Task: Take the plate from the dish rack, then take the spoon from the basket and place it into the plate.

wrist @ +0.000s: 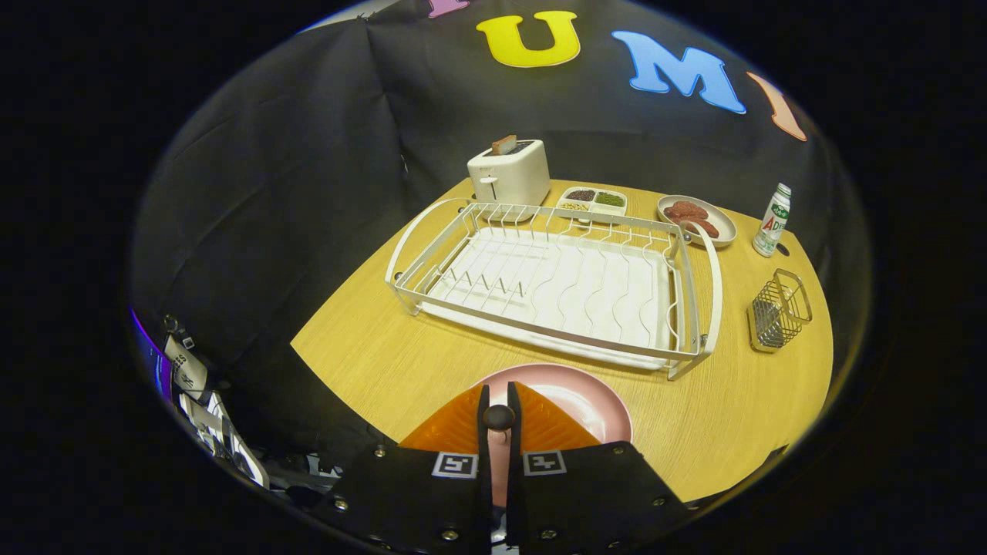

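We see the gripper (499, 405) low over the wood-grain surface (401, 362), its 2 fingers drawn close with only a narrow gap, a dark rounded spoon (499, 417) end pinched between them. Directly beneath and just beyond them lies the plate (586, 401), smooth, round, pink, flat on the surface. Beyond it sits the dish rack (555, 281), white wire over a ribbed tray, with nothing standing in it. Off to its right stands the basket (779, 311), a small wire-mesh holder. Farther back: a boxy white toaster (509, 173), a divided dish (592, 202), a bowl (698, 218), a bottle (772, 220).
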Tool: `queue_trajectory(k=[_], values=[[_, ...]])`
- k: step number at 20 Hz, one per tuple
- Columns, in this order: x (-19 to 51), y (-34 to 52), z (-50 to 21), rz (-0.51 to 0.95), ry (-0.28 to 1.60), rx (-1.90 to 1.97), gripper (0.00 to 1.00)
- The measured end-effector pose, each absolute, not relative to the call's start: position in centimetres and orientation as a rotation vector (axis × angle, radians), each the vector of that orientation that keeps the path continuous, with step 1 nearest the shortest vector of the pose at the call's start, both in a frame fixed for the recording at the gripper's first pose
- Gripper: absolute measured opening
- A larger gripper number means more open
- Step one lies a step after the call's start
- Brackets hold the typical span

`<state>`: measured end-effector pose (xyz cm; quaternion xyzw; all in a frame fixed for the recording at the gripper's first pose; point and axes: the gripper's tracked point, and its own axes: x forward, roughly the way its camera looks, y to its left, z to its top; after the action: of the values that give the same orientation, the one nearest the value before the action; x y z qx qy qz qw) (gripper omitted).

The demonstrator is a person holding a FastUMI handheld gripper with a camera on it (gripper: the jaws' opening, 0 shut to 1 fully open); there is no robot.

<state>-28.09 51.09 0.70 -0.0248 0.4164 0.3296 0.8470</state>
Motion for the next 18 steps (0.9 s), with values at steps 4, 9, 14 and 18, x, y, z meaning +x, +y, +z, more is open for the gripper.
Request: queue_trajectory(k=[4,9,14,18], values=[[-28.1,51.1,0.9,0.704,0.872,-0.051,0.09],[-27.7,51.1,1.8,0.698,0.850,-0.022,0.17],[-26.9,50.5,3.4,0.686,0.816,-0.002,0.17],[-25.8,49.3,4.9,0.675,0.768,0.002,0.17]])
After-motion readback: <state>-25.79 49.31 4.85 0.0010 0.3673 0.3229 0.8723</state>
